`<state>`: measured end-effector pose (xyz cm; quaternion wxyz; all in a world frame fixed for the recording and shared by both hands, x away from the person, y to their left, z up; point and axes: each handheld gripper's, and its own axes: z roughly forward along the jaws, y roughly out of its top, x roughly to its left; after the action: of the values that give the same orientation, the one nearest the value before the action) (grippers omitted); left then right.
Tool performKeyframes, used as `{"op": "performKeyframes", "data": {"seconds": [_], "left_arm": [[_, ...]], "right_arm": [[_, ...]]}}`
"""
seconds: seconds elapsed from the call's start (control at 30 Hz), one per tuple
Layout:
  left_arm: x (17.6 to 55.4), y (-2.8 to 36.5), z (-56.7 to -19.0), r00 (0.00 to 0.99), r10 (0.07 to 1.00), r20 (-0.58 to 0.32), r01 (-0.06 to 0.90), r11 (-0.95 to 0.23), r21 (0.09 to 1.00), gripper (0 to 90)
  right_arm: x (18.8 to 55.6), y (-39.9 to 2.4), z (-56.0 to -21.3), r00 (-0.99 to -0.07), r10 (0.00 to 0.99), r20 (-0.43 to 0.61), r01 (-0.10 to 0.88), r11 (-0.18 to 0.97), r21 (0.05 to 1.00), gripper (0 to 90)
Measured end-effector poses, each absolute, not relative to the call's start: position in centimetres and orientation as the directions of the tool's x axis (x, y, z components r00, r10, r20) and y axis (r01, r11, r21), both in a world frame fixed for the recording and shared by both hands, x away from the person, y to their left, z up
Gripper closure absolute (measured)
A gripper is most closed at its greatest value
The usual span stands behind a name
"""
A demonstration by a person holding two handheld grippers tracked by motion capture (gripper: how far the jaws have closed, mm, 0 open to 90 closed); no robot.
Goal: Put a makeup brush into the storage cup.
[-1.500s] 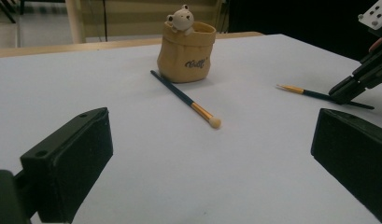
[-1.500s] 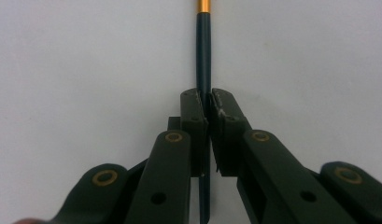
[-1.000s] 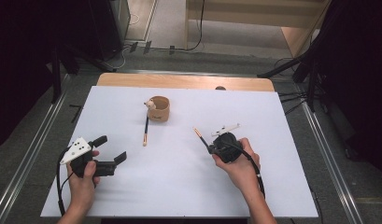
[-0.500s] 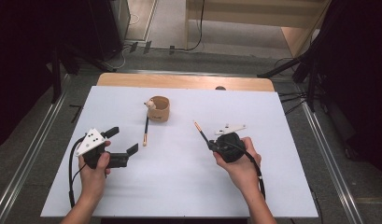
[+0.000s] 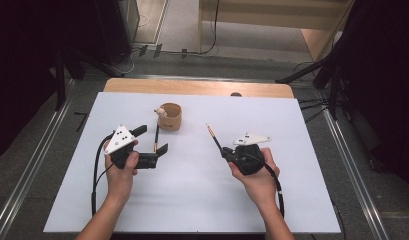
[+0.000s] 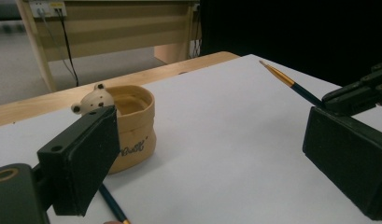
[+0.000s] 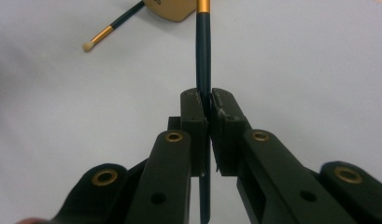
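A tan cup [image 5: 170,116] with a small bear figure on its rim stands at the table's back centre. A dark blue brush [image 5: 156,137] with a gold ferrule lies just in front of the cup. My left gripper [image 5: 151,140] is open and hovers with its jaws on either side of that lying brush. In the left gripper view the cup [image 6: 130,126] is close ahead and the lying brush [image 6: 111,205] passes under the left jaw. My right gripper [image 5: 226,151] is shut on a second brush [image 5: 214,137] that points up and away. The right gripper view shows the pads [image 7: 209,100] pinching the held brush's handle [image 7: 203,56].
The white table sheet [image 5: 192,200] covers most of the wooden table, whose bare edge [image 5: 202,87] runs along the back. Metal rails [image 5: 32,165] flank both sides. A cable trails from each gripper toward the person.
My left gripper has moved right and slightly up, from the table's left side to the lying brush in front of the cup. The right gripper with its brush has stayed put.
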<state>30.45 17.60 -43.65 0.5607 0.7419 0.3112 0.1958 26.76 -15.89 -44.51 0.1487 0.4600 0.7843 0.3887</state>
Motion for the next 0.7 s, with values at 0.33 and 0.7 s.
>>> {"op": "performKeyframes", "data": {"seconds": [0.33, 0.7], "left_arm": [[30.8, 16.2, -44.1, 0.764, 0.637, -0.105, 0.259, -0.153, 0.954, 5.6], [30.4, 15.7, -44.0, 0.808, 0.562, -0.178, 0.291, -0.118, 0.949, 14.1]], "right_arm": [[26.3, -15.3, -44.7, -0.55, 0.824, 0.132, 0.549, 0.238, 0.801, 85.9], [25.6, -14.1, -44.9, -0.597, 0.786, 0.159, 0.488, 0.2, 0.85, 85.9]]}}
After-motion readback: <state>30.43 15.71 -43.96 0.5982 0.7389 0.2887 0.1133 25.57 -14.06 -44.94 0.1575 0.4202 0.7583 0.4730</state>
